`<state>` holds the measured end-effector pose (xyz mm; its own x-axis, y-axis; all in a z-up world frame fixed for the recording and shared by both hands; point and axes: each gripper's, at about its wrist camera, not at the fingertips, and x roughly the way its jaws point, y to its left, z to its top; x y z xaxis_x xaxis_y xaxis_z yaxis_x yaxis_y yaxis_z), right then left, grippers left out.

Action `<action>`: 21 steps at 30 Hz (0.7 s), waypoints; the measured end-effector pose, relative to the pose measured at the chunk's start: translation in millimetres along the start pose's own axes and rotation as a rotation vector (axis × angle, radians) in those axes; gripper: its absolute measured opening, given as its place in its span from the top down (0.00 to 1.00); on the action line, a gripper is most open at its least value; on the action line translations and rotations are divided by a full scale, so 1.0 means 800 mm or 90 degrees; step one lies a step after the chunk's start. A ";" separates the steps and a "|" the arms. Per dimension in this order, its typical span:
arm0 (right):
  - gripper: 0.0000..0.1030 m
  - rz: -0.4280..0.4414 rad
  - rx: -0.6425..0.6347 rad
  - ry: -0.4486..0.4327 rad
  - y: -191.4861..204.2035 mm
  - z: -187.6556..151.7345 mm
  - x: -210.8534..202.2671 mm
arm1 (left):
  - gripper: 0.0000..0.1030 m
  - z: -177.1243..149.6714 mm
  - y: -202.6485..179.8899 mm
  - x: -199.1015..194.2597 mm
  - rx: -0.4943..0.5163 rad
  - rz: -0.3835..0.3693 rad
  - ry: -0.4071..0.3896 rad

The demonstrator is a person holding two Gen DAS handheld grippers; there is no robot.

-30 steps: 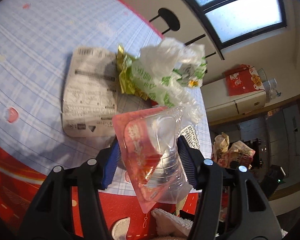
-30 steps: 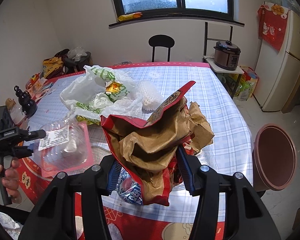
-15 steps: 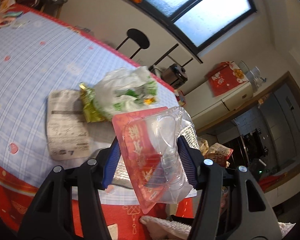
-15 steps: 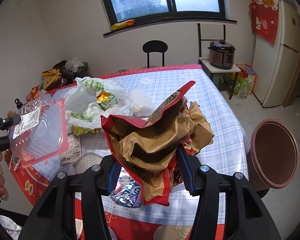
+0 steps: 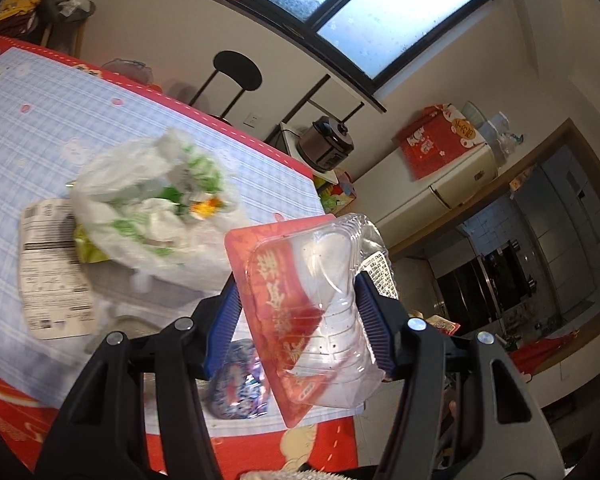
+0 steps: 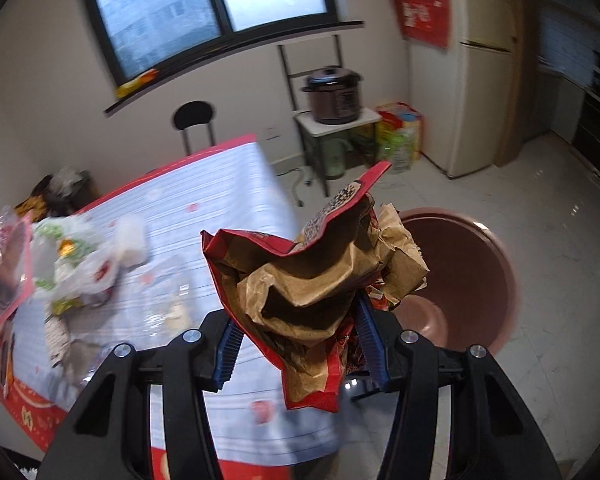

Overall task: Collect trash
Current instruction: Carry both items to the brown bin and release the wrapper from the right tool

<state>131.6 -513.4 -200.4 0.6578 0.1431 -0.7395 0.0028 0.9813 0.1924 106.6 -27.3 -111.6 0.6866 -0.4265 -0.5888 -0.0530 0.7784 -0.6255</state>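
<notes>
We see a table (image 5: 40, 128) under a pale blue checked cloth with a red border filling the left of both wrist views, with a cream fridge (image 6: 486, 92) against the far wall to the right. On the floor just off the table's right edge stands a round brown bin (image 6: 476, 280), open at the top; what we can see of its smooth inside looks bare, though the bag in front hides part of its left rim. A dark rice cooker (image 6: 332, 94) sits on a small white stand beyond the table, and a black round-backed chair (image 6: 192, 120) stands at the far edge.

On the cloth lies a crumpled white plastic bag with green print (image 5: 148, 208), holding a jumble of wrappers, with a flat printed label sheet (image 5: 50, 272) just beside it and a shiny blue foil wrapper (image 5: 236, 384) near the front border.

Our right gripper (image 6: 296, 344) is clenched on a crumpled red snack bag (image 6: 300, 276) with a brown paper lining, held up between the table and the bin. Our left gripper (image 5: 296, 320) is clamped on a clear, ridged plastic tray with a red printed card (image 5: 304, 304), raised above the table's front edge.
</notes>
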 end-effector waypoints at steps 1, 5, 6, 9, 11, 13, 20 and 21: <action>0.50 -0.012 0.007 -0.002 -0.020 0.006 0.003 | 0.44 -0.001 -0.009 0.010 0.002 0.000 0.003; 0.47 -0.035 0.016 -0.007 -0.076 0.028 0.017 | 0.44 -0.006 -0.037 0.045 0.009 -0.002 0.012; 0.44 -0.038 0.018 -0.010 -0.087 0.033 0.018 | 0.44 -0.008 -0.044 0.053 0.012 -0.002 0.015; 0.24 -0.046 0.024 -0.022 -0.110 0.052 0.022 | 0.44 -0.011 -0.066 0.075 0.024 -0.002 0.024; 0.15 -0.054 0.028 -0.043 -0.120 0.065 0.016 | 0.44 -0.014 -0.078 0.085 0.029 -0.004 0.027; 0.09 -0.061 0.025 -0.063 -0.125 0.076 0.007 | 0.44 -0.015 -0.091 0.095 0.036 -0.007 0.031; 0.05 -0.100 0.009 -0.144 -0.136 0.101 -0.053 | 0.43 -0.024 -0.133 0.130 0.075 -0.028 0.044; 0.05 -0.103 0.009 -0.152 -0.138 0.101 -0.061 | 0.43 -0.025 -0.141 0.136 0.082 -0.033 0.047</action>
<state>160.0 -639.1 -133.3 0.8063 -0.0502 -0.5893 0.1308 0.9869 0.0948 172.4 -170.5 -115.2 0.6304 -0.4967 -0.5966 0.0774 0.8049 -0.5884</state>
